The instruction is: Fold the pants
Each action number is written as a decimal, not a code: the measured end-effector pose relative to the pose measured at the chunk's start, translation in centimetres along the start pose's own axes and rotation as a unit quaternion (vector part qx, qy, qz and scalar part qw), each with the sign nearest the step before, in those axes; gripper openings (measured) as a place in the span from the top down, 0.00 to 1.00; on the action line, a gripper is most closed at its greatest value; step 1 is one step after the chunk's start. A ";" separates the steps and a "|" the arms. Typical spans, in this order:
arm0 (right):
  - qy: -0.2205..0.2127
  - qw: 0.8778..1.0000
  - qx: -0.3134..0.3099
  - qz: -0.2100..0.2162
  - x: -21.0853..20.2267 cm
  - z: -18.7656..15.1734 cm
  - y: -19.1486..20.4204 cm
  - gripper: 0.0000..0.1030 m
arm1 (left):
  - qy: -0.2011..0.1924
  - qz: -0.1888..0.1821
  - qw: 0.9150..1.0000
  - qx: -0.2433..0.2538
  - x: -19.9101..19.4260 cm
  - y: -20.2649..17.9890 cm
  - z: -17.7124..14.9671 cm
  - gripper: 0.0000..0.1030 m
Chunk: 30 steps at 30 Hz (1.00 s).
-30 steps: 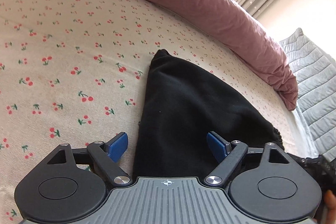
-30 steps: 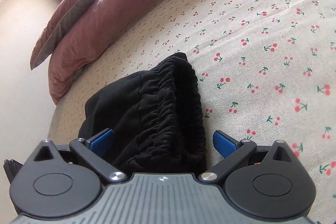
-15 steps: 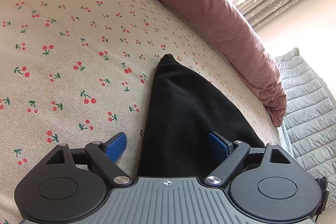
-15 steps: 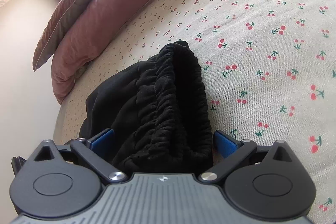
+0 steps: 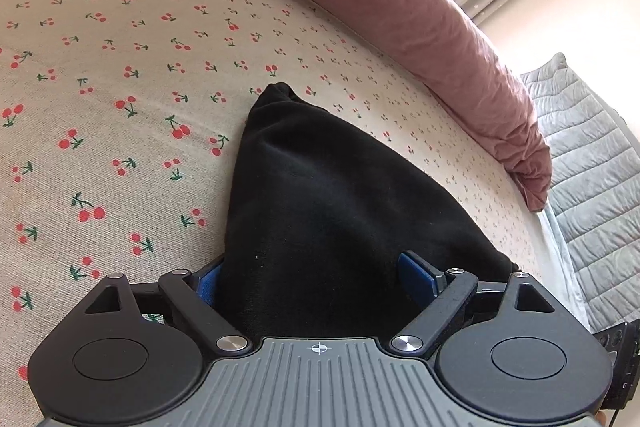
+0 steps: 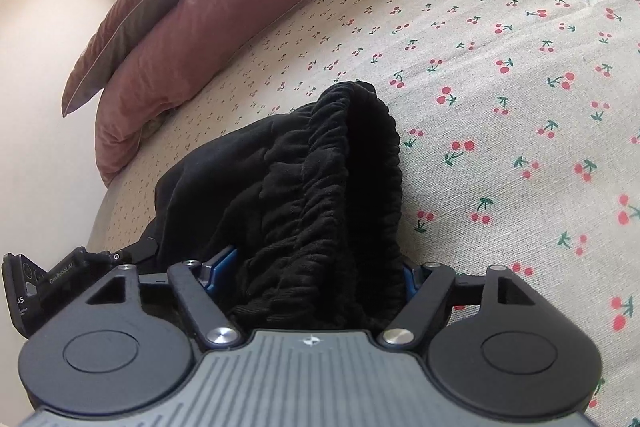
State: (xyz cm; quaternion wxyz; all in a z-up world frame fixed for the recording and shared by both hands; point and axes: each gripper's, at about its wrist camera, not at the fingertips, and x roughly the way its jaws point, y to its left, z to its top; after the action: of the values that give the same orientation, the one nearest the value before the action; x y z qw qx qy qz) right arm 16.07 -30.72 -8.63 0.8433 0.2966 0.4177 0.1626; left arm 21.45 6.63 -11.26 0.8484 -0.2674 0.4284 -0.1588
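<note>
Right tool (image 6: 316, 271), closing on pants (image 6: 320, 187); neighbouring device (image 6: 60, 277) reads "GenRobot.AI".

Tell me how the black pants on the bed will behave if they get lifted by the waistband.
The black pants look soft and floppy: the gathered waistband is bunching between the right gripper pads, whose jaws have just been closing. Lifted, the rest would probably droop and drag. The fleecy cloth seems grippy, unlikely to slip on the cherry-print sheet.

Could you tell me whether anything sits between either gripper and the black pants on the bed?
Nothing visible does. The black pants already lie between the left gripper's open fingers, and the right gripper has just been closing around the gathered waistband.
</note>
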 end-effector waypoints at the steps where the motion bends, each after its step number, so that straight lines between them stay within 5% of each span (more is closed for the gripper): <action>1: -0.001 1.000 -0.008 -0.002 0.1 -0.1 0.2 0.47 | -0.002 0.005 1.000 0.000 0.0 -0.1 0.0 0.24; 4: -0.003 1.000 -0.023 -0.008 -0.1 -0.2 0.6 0.60 | -0.009 0.024 1.000 0.008 -0.1 -0.3 0.0 0.52; 10: -0.042 0.997 -0.065 0.008 -1.4 0.0 2.9 0.70 | -0.040 -0.012 0.999 -0.005 -1.3 0.1 0.3 0.70; 18: -0.109 0.985 -0.127 0.048 -2.1 3.3 5.0 0.71 | -0.118 -0.064 0.991 0.015 -2.9 -1.6 2.3 0.71; 23: -0.063 0.994 -0.094 -0.010 3.5 4.3 2.1 0.66 | -0.073 -0.004 0.997 -0.004 1.0 0.6 3.4 0.67; 24: -0.052 0.994 -0.097 -0.026 4.6 4.0 1.6 0.58 | -0.065 0.006 0.998 -0.006 1.8 1.3 3.2 0.63; 30: -0.050 0.994 -0.090 -0.026 4.1 4.4 1.9 0.53 | -0.060 0.002 0.998 -0.006 1.6 1.8 3.5 0.60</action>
State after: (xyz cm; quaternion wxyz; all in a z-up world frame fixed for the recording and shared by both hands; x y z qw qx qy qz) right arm 21.94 -28.72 -7.80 0.8902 0.2161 0.3663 0.1632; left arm 25.32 8.44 -11.64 0.8712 -0.2805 0.3784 -0.1383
